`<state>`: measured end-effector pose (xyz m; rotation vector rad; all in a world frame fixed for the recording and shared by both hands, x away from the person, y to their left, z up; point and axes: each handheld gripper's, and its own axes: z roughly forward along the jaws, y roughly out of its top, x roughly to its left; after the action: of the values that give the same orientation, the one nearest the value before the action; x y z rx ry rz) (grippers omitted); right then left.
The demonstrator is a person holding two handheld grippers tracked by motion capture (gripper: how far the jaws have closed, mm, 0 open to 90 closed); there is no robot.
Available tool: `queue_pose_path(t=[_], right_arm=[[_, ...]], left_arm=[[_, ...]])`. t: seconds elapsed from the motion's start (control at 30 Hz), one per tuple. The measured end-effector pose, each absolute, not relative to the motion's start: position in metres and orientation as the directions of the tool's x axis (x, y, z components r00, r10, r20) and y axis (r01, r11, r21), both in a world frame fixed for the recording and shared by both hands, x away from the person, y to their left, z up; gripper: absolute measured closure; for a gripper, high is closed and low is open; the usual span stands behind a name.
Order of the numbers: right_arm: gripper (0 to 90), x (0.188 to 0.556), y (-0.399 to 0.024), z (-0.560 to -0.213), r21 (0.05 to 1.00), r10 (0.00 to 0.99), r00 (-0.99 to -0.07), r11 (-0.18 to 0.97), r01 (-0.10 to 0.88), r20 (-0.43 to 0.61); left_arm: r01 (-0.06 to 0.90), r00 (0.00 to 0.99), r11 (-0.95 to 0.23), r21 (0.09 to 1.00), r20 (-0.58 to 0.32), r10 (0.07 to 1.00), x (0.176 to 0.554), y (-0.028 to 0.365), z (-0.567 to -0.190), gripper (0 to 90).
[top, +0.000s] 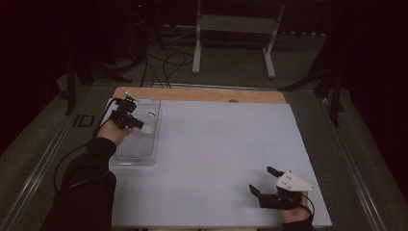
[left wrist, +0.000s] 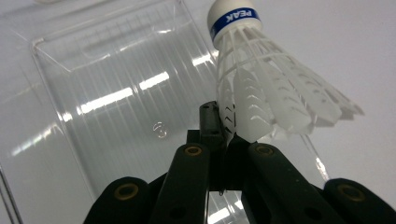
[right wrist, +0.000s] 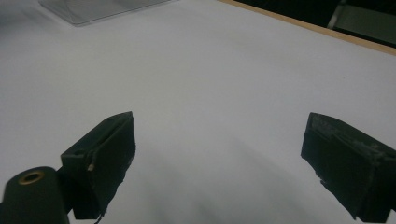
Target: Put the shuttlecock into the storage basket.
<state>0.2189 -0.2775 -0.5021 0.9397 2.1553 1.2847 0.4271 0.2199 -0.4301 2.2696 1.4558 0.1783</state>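
Shuttlecock [left wrist: 261, 79] pinched by left claw [left wrist: 224, 130] above clear tray [left wrist: 116, 93].

White stand [top: 234, 26], floor cables [top: 163, 65] beyond table.

Tray [top: 137, 154] on table [top: 216, 159] at 9 o'clock; shuttlecock [top: 148, 120] above it; right gripper [top: 269, 182] at 5 o'clock.

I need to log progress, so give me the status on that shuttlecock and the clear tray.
Done: the left gripper is shut on the skirt of the shuttlecock. In hand: the shuttlecock is held over the clear tray at the table's left; whether it is going in or coming out cannot be told. Left: releasing it. The right gripper rests open near the front right of the white table.
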Motion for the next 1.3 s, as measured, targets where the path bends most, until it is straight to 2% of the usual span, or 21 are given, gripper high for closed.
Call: queue_pose_path(t=[0.8, 1.17, 1.3], right_arm=[[10.1, 0.220, -0.277, -0.503, 0.885, 0.745, -0.666, 0.335, 0.322, -0.039], [10.1, 0.220, -0.277, -0.503, 0.882, 0.744, -0.667, 0.339, 0.328, -0.038], [10.1, 0.220, -0.277, -0.503, 0.882, 0.745, -0.665, 0.339, 0.326, -0.040]], left_arm=[[0.851, 0.459, -0.397, 0.342, -0.118, 0.881, 0.431, 0.215, -0.450, 89.5], [0.837, 0.500, -0.452, 0.309, -0.095, 0.861, 0.428, 0.206, -0.453, 79.8], [0.829, 0.502, -0.457, 0.321, -0.069, 0.862, 0.426, 0.205, -0.446, 69.9]])
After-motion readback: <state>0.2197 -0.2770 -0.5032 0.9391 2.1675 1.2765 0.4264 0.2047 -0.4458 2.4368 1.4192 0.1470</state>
